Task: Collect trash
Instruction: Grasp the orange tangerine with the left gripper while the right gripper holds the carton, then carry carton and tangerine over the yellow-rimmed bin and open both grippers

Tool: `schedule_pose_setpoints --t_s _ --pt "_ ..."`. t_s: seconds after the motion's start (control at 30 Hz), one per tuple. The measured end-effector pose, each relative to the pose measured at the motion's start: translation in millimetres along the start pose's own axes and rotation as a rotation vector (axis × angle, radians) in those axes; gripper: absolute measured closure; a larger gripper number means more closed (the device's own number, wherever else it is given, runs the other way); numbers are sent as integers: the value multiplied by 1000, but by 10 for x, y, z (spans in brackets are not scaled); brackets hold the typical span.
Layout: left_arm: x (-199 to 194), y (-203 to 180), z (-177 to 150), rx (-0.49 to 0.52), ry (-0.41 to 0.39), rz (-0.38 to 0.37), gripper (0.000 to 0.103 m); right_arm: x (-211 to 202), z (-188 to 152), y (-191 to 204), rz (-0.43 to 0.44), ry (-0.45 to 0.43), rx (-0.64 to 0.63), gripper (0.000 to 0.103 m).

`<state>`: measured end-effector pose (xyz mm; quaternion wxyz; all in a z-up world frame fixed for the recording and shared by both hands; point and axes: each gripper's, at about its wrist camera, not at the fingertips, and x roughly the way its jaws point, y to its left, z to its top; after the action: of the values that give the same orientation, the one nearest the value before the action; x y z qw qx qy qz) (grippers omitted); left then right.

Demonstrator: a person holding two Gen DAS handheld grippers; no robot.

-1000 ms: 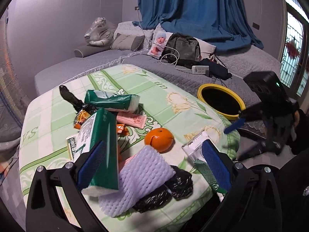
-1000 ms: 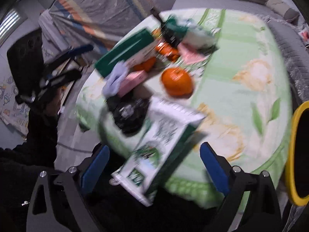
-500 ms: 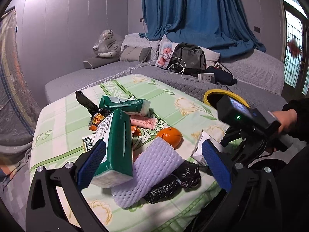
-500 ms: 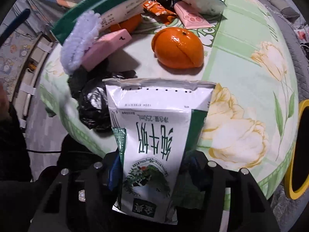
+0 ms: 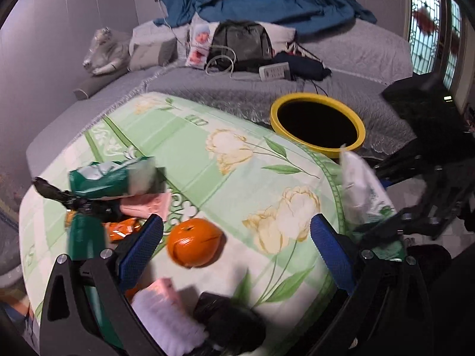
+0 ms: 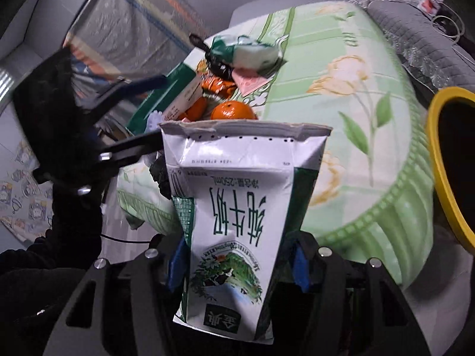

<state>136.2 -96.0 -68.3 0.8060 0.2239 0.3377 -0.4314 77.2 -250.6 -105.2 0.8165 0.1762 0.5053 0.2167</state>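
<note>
My right gripper [image 6: 237,262] is shut on a white and green milk carton [image 6: 237,195] and holds it lifted off the table's near edge. The carton also shows in the left wrist view [image 5: 360,190], at the table's right edge. A yellow-rimmed black bin [image 5: 317,124] stands beyond the table; its rim shows at the right of the right wrist view [image 6: 439,160]. My left gripper [image 5: 236,249] is open and empty, low over an orange [image 5: 194,246]. A green tissue pack [image 5: 114,178], a pink wrapper [image 5: 148,204], white foam netting [image 5: 169,323] and a black bag [image 5: 228,323] lie around it.
The table wears a green flowered cloth [image 5: 243,160]. A tall green box [image 5: 86,234] stands at the left by an orange snack wrapper [image 5: 121,228]. Behind is a grey bed [image 5: 341,68] with a bag, cables and a power strip [image 5: 274,71].
The right gripper shut on the milk carton and lifted it off the table toward the bin side. The left gripper moved forward and down over the orange.
</note>
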Motion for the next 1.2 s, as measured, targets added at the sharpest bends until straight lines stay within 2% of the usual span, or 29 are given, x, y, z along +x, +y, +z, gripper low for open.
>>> schedule_pose_setpoints --t_s 0.13,0.27,0.4,0.5,0.7,0.73,0.8,0.87,0.97,1.07,1.2 --pt "353 53 26 -58 69 20 8 -234 -95 -72 17 -56 31 48" --pt "599 290 -54 -168 138 27 8 -396 -156 -188 30 -90 45 48" --pt "748 427 -113 -208 179 46 8 -395 -143 -258 45 -109 55 48" --pt "869 493 -137 -220 209 86 8 -386 -159 -265 61 -112 52 48" --pt "1041 619 -196 -272 261 81 9 -387 -181 -279 60 -113 58 48" --pt "1055 621 -201 -273 262 84 10 -397 -185 -287 60 -114 63 48" --pt "1079 623 -219 -276 268 79 29 -404 -183 -300 56 -116 70 48" --pt "1107 650 -228 -280 277 92 37 -409 -186 -317 58 -118 79 48" --pt "1052 683 -236 -309 265 75 49 -424 -188 -301 53 -119 78 48" --pt "889 642 -224 -320 225 20 52 -449 -185 -318 52 -126 81 48" --pt "581 456 -123 -254 122 12 53 -513 -159 -435 43 -154 118 48"
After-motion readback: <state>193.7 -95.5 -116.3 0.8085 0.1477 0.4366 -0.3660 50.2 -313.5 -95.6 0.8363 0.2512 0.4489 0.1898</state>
